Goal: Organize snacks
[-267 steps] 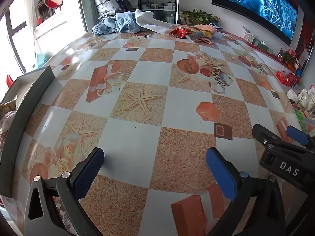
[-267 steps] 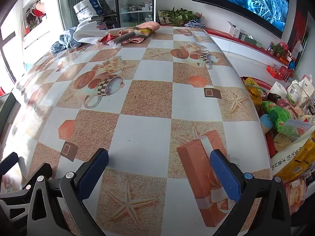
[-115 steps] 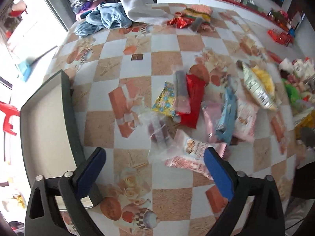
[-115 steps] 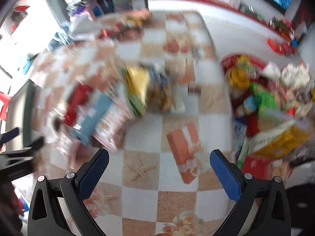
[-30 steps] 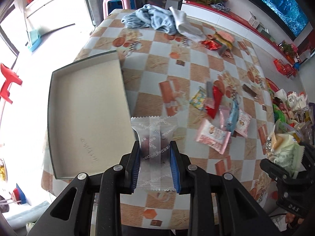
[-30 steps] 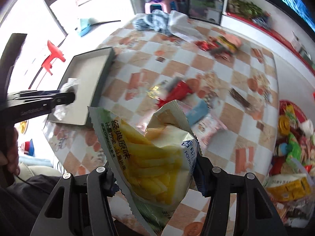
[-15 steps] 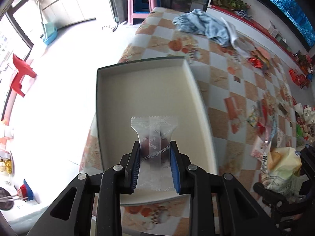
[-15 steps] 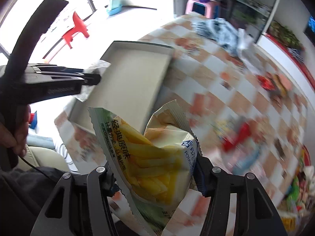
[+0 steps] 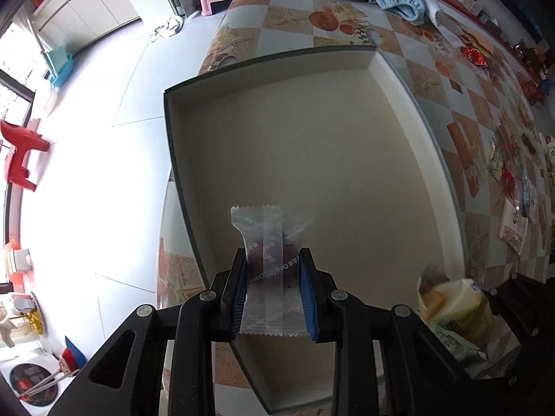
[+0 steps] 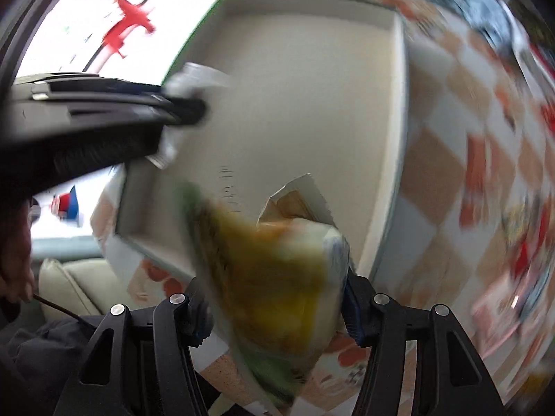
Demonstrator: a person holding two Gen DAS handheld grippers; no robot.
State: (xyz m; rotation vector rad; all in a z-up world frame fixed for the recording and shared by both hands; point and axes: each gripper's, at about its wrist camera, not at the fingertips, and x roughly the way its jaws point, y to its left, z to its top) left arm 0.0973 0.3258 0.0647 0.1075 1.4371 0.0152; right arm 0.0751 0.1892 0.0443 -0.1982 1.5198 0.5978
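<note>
Hanging over the box (image 9: 312, 145), my left tool (image 9: 273, 289) pinches a wrapped sweet (image 9: 272, 242), long axis running away from me; box floor lies straight below. My right tool (image 10: 274, 312), clamped on the chip bag (image 10: 277, 277), sits nearer the box's near-right wall.

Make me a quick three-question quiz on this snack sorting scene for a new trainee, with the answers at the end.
1. True or false: the left tool is shut on a clear-wrapped snack above the box.
2. What does the right tool hold? A) a red packet B) a yellow chip bag C) nothing
3. Fill in: the floor of the box has ____ snacks lying on it so far.

Key
1. True: the pads press both sides of the wrapper.
2. B: the yellow chip bag sits between the pads.
3. No: the floor of the box shows bare.
</note>
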